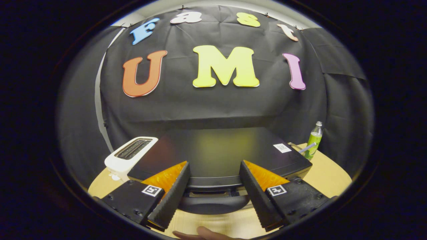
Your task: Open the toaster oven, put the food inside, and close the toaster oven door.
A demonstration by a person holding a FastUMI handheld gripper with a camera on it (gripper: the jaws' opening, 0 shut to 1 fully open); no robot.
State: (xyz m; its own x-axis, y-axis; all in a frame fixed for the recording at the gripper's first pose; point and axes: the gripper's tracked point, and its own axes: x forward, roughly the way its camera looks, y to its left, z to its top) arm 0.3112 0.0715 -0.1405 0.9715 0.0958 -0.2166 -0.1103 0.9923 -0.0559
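Two spread fingers (214, 173) flanking oven handle (213, 203) (untouched)

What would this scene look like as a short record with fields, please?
appliance: black toaster oven, seen from above, door looks closed
handle: dark curved door handle, between the fingers, untouched
gripper: handheld two-finger gripper, open, black ribbed fingers on either side of the handle
beside oven, one side: white slot toaster
beside oven, other side: green plastic bottle
surface: light wooden table
person: part of a hand just behind the fingers
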